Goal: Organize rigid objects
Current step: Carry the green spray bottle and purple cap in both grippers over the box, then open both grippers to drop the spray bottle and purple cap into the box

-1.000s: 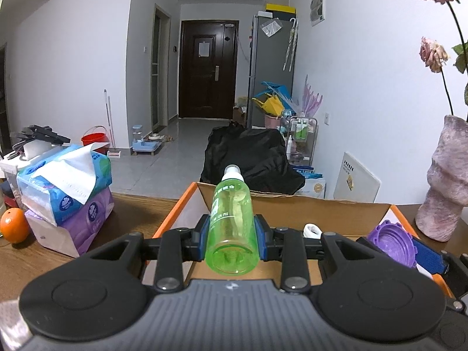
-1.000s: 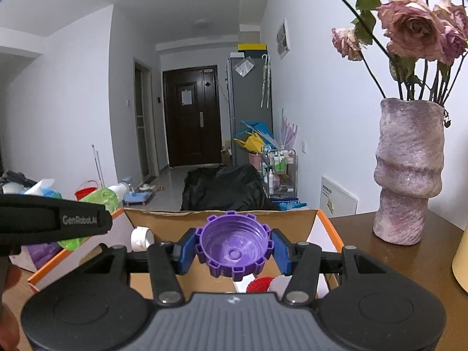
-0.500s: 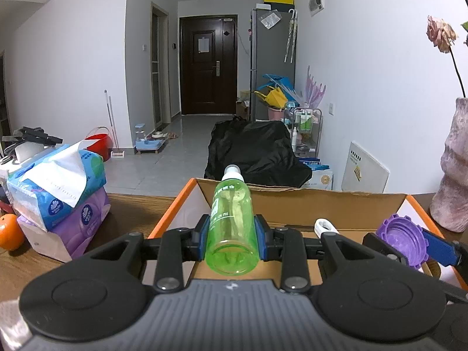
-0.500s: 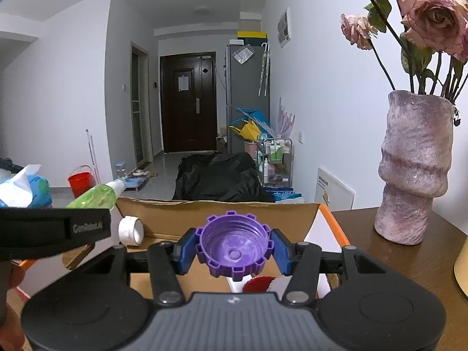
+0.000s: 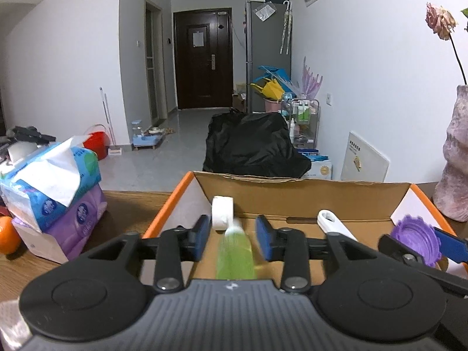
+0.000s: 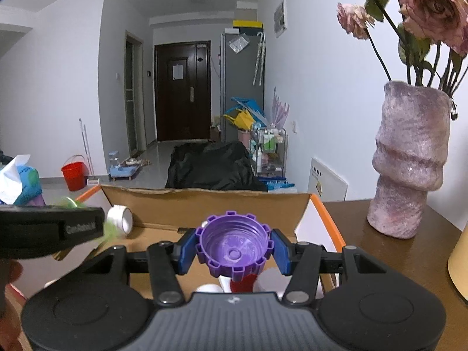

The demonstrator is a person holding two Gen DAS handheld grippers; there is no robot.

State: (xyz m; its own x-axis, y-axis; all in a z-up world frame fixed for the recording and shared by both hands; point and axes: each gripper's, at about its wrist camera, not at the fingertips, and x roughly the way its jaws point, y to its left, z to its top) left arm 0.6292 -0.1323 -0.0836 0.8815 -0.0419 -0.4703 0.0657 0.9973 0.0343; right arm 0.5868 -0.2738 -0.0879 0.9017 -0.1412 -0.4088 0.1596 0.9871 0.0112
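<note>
The left gripper (image 5: 233, 235) has just been opening its fingers, and the green bottle (image 5: 235, 256) sits blurred in the gap between the blue pads, clear of both, over the open cardboard box (image 5: 304, 196). A white tape roll (image 5: 222, 213) stands on edge by the box's back wall, and a white opener (image 5: 333, 224) lies further right. The right gripper (image 6: 233, 248) hangs over the same box with its fingers clamped on the toothed rim of a purple cap (image 6: 234, 244), hollow side facing back. On the wooden surface (image 6: 377, 251), a mottled pink vase (image 6: 409, 169) stands right of the box and stacked tissue packs (image 5: 52, 187) left of it.
</note>
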